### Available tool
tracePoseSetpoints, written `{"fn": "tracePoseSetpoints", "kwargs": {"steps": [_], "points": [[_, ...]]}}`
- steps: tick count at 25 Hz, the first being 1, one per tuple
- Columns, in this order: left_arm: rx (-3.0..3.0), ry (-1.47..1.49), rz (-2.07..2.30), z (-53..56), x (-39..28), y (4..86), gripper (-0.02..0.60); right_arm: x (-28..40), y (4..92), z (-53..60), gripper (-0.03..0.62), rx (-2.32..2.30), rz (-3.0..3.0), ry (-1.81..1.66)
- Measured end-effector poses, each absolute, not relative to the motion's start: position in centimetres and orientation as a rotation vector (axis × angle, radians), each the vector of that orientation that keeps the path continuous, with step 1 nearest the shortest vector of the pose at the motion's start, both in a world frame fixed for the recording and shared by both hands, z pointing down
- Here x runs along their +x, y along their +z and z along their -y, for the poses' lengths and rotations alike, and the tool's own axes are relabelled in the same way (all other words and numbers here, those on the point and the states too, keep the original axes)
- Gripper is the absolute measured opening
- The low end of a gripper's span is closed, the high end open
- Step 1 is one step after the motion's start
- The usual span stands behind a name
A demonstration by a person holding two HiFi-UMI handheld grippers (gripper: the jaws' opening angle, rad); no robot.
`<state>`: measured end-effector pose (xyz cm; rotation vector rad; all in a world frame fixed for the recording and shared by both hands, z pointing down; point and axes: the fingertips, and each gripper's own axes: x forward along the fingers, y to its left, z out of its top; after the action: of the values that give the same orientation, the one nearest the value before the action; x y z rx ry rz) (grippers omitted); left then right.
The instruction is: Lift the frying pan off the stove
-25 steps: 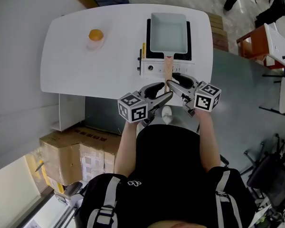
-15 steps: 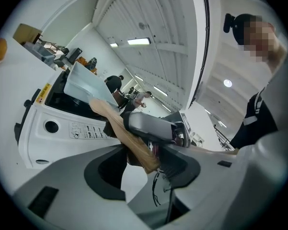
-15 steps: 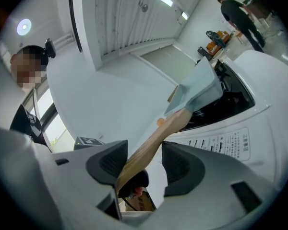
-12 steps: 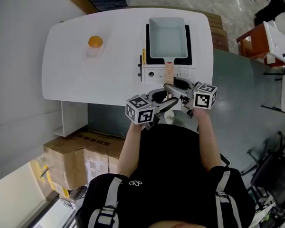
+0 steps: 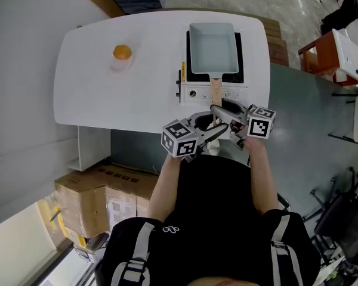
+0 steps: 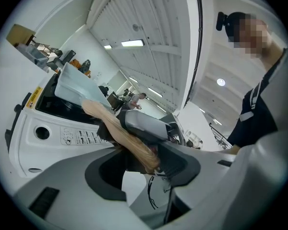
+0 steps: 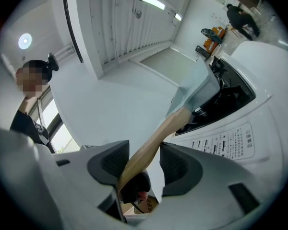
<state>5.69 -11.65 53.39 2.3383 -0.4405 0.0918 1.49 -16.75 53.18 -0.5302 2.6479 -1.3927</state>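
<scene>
Big white oval table [image 5: 107,94], with a white tabletop stove with a black burner top [image 5: 197,93] at its right end. The pale blue rectangular frying pan [image 5: 213,46] sits on the burner. Its wooden handle [image 5: 215,89] runs between both sets of jaws. The left gripper [image 6: 141,169] and right gripper [image 7: 144,163] are both closing, not clamped yet. I'd let both bite fully, then lift level.

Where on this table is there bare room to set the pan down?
The widest bare patch of table lies between the cup with something orange and the stove. The near-left corner is bare too. The right end is crowded: the pan on the stove, left tongs and right tongs closing around its wooden handle.
</scene>
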Motion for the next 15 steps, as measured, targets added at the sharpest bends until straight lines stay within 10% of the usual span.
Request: {"fn": "tracePoseSetpoints", "kwargs": {"steps": [15], "points": [[2.473, 0.083, 0.472, 10.8, 5.4, 49.8, 0.206, 1.2, 49.2, 15.8, 0.213, -0.474, -2.697, -1.217]]}}
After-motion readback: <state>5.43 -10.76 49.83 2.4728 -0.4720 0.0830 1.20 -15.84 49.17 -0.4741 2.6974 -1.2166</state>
